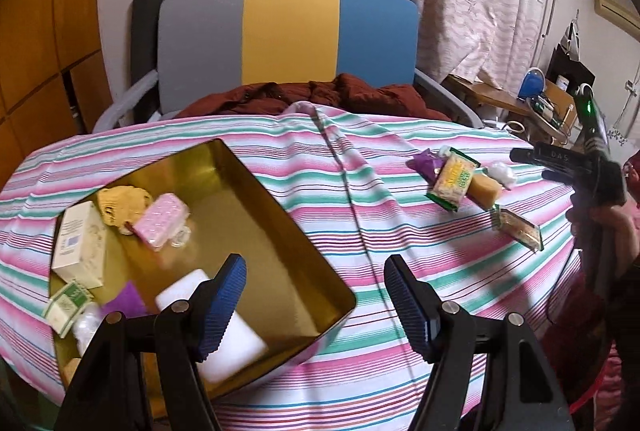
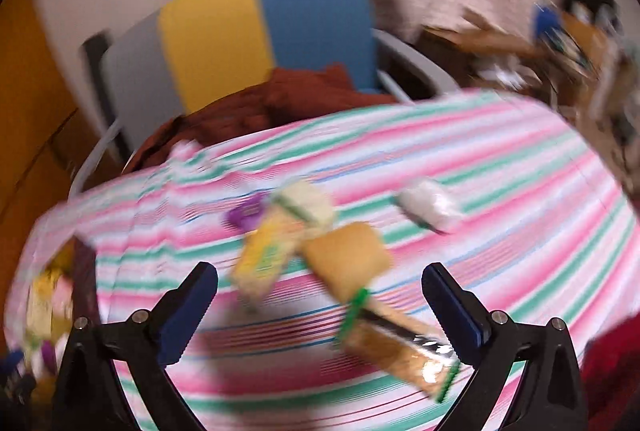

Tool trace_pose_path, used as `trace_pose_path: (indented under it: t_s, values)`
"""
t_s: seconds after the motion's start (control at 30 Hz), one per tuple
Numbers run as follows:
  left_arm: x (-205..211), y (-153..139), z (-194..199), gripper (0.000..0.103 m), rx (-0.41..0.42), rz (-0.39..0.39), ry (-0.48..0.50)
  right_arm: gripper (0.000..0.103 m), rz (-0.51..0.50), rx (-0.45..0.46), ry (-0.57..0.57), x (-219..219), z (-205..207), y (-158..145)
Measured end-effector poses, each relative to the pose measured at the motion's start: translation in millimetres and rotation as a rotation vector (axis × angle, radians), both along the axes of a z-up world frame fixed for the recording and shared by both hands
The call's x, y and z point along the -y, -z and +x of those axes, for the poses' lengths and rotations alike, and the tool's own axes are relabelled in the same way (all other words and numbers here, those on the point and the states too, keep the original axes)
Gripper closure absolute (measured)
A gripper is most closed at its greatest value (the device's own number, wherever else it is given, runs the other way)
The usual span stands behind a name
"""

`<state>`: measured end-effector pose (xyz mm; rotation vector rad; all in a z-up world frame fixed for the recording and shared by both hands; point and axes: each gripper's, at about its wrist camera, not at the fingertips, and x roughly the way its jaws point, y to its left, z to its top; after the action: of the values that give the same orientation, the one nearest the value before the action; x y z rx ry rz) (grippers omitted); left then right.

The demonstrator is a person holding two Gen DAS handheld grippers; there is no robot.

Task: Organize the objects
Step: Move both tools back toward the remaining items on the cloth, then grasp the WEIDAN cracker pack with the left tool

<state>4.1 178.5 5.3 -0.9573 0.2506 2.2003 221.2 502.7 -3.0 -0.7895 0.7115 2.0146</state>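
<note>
A gold tin box (image 1: 256,187) sits on the striped tablecloth (image 1: 400,259) at the left, holding a cream carton (image 1: 78,243), a pink packet (image 1: 162,221), a white block (image 1: 228,339) and other small items. My left gripper (image 1: 316,305) is open above the box's near right corner, holding nothing. On the cloth to the right lie a green-edged snack pack (image 1: 454,181), a tan bar (image 1: 486,187), a purple wrapper (image 1: 426,165) and a brown snack pack (image 1: 520,229). The right wrist view is blurred: my right gripper (image 2: 320,301) is open over the tan bar (image 2: 348,255) and brown snack pack (image 2: 400,351).
A grey, yellow and blue chair back (image 1: 288,35) with a dark red garment (image 1: 316,97) stands behind the table. A cluttered side desk (image 1: 536,103) is at the far right. A white wrapped item (image 2: 430,207) lies on the cloth right of the snacks.
</note>
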Motion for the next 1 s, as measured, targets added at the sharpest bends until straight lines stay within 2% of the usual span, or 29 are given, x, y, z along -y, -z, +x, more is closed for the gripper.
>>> trace_pose_path:
  t_s: [0.1, 0.2, 0.3, 0.57, 0.7, 1.0]
  values:
    - [-14, 3, 1, 0.031, 0.023, -0.008, 0.025, 0.0, -0.145, -0.069, 0.153, -27, 30, 21]
    - [-32, 6, 5, 0.031, 0.033, -0.022, 0.067, 0.0, -0.194, -0.111, 0.207, -35, 45, 26]
    - [-57, 10, 12, 0.031, 0.028, -0.047, 0.122, 0.0, -0.232, -0.136, 0.201, -38, 47, 29]
    - [-124, 23, 18, 0.031, 0.056, -0.082, 0.265, 0.0, -0.243, -0.151, 0.197, -37, 48, 29]
    - [-158, 28, 17, 0.031, 0.079, -0.087, 0.314, 0.0, -0.261, -0.191, 0.204, -39, 54, 29]
    - [-228, 47, 7, 0.031, 0.072, -0.108, 0.413, 0.0, -0.321, -0.302, 0.246, -44, 68, 33]
